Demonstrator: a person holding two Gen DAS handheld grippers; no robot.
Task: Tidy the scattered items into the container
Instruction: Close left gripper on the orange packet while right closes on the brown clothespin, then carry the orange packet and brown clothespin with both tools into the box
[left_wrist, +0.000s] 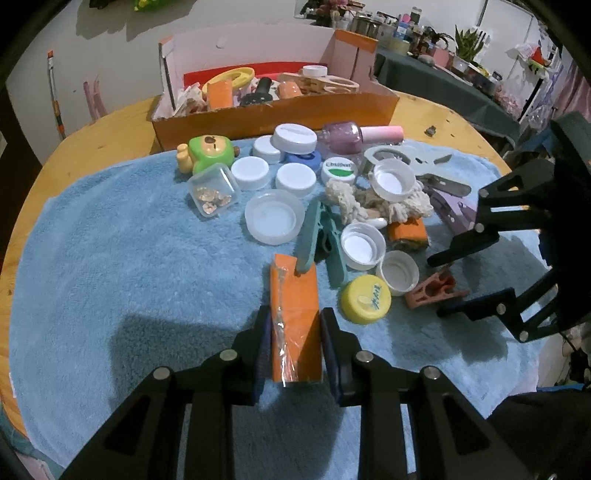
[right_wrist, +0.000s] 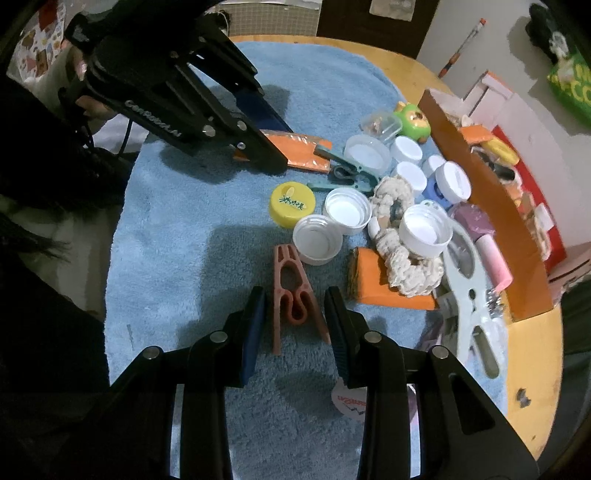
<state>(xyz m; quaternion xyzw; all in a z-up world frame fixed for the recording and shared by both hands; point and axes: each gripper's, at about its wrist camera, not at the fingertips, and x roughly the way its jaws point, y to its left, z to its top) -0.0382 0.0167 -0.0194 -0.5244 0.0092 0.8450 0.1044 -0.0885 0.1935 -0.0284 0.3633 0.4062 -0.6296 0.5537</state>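
Clamping both pads on an orange wrapped packet (left_wrist: 294, 325), the left gripper (left_wrist: 294, 350) holds it low over the blue towel (left_wrist: 129, 258), near the front of the clutter. The right gripper (right_wrist: 295, 332) straddles a reddish-brown clothespin (right_wrist: 291, 295) lying on the towel; its jaws stand a little apart, and I cannot tell whether the pads touch the pin. Just beyond lie a yellow cap (right_wrist: 291, 205), white lids (right_wrist: 317, 240) and a teal clothespin (left_wrist: 325, 240). The orange cardboard box (left_wrist: 273, 110) sits at the far edge, already holding several things.
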